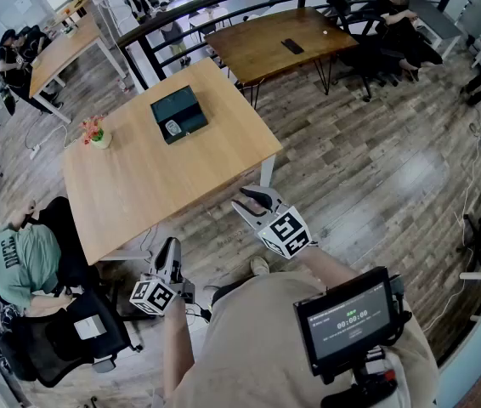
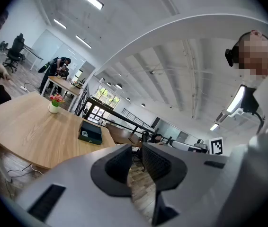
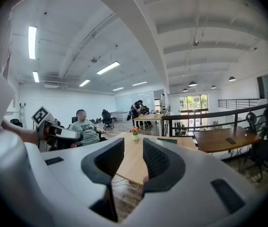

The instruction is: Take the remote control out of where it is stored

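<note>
A dark green box (image 1: pixel 178 115) lies on the light wooden table (image 1: pixel 164 181), far from both grippers. A small pale object, seemingly the remote control (image 1: pixel 172 127), rests inside it. The box also shows in the left gripper view (image 2: pixel 90 132) and, partly hidden behind a jaw, in the right gripper view (image 3: pixel 169 141). My left gripper (image 1: pixel 169 252) hangs off the table's near edge, close to my body, jaws shut and empty. My right gripper (image 1: pixel 253 199) hovers beside the table's near right corner, also shut on nothing. Each gripper view looks level across the table, with the left gripper (image 2: pixel 135 160) and the right gripper (image 3: pixel 134 161) holding nothing.
A small pot of flowers (image 1: pixel 96 134) stands at the table's left edge. A person in a green shirt (image 1: pixel 19 262) sits on a chair to the left. Behind a black railing (image 1: pixel 223 7) a darker table (image 1: pixel 283 45) carries a phone. Wooden floor spreads to the right.
</note>
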Tool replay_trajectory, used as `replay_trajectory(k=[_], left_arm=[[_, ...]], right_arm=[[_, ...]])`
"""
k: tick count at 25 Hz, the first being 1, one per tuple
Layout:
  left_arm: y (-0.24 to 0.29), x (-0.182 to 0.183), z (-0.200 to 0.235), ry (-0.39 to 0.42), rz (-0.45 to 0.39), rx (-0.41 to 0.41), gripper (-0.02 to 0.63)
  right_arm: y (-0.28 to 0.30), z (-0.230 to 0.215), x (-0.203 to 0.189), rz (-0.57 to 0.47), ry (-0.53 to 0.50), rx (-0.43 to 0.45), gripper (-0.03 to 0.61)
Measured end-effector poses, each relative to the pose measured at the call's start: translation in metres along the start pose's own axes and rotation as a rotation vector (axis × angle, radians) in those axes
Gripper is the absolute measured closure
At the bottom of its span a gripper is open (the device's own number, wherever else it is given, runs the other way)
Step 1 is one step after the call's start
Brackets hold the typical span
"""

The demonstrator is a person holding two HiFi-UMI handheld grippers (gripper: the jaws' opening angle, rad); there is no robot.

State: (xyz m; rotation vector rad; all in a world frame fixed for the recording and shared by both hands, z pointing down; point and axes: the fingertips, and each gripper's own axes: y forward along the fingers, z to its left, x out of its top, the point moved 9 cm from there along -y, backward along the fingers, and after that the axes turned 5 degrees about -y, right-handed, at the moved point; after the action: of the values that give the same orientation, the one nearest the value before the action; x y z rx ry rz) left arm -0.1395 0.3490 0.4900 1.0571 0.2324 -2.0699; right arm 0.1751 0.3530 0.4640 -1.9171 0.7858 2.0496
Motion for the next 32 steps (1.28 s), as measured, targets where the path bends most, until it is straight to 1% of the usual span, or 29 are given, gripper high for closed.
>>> replay_trajectory(k=[4,8,11,14,18,24,28,32], left_arm=[[-0.006,-0.002,0.005,-0.010,-0.022,0.018,0.541],[-0.004,0.000,0.007,-0.005,-0.021,0.024,0.543],[0.004,-0.005,0.005,-0.014,-0.014,0.023,0.542],[0.010,-0.011,-0.001,-0.023,-0.003,0.016,0.541],[0.017,-0.014,-0.006,-0.015,0.017,0.016,0.541],[0.028,-0.021,-0.011,-0.013,0.026,0.015,0.542],[0.028,-0.024,-0.024,-0.008,0.023,0.023,0.541],[0.024,-0.021,-0.023,-0.007,0.010,0.031,0.543]], right_arm=[[0.001,0.001,-0.001,0.000,-0.012,0.015,0.446],[0.004,0.003,0.002,-0.009,0.033,0.071,0.446],[0.001,0.003,-0.003,0.003,0.028,0.085,0.445],[-0.003,0.000,-0.008,0.013,0.024,0.076,0.445],[-0.005,-0.010,-0.011,0.017,0.043,0.054,0.445],[-0.012,-0.026,-0.024,0.037,0.061,0.029,0.445],[-0.020,-0.028,-0.028,0.045,0.081,0.032,0.445],[-0.011,-0.029,-0.033,0.063,0.084,0.033,0.445]])
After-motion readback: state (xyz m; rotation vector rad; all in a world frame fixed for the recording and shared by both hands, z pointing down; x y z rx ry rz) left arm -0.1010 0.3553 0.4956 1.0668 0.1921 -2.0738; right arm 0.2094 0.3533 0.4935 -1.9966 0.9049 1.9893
